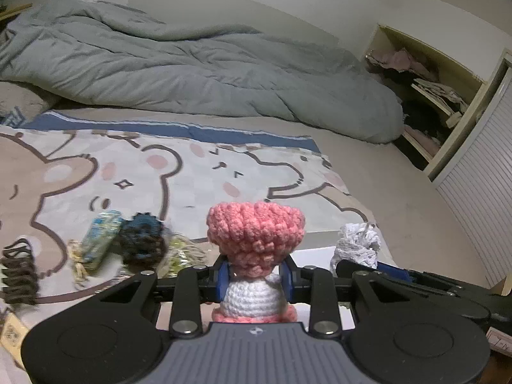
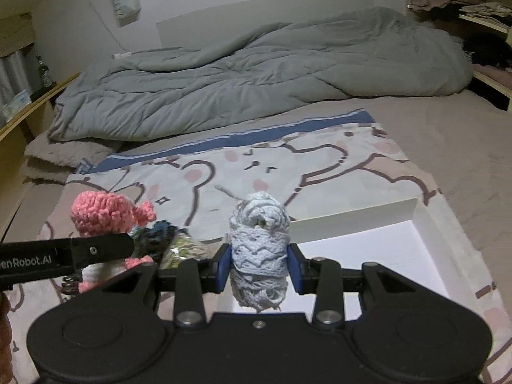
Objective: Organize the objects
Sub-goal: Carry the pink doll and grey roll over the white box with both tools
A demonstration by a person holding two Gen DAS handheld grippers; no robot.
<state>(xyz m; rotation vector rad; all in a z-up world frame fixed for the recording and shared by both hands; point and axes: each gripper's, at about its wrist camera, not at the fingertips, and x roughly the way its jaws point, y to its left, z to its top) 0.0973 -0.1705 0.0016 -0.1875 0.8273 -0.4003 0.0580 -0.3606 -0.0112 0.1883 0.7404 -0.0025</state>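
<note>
Right wrist view: right gripper (image 2: pixel 259 270) clamped on the lace roll (image 2: pixel 258 246), roll upright, white box (image 2: pixel 412 214) open just ahead-right. Left gripper (image 1: pixel 255 276) clamps the crochet doll (image 1: pixel 254 243); box apparently farther right of it.

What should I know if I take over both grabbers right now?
Left tool: shut on the pink crochet doll, lifted off the bear blanket.
Right tool: shut on the pale lace roll, beside the white box.
Still on the blanket: dark blue yarn bundle, patterned packet, brown coil, yellow-green tangle.
Done: two things picked up.
Left: probably drop both into the box, then fetch the rest.
</note>
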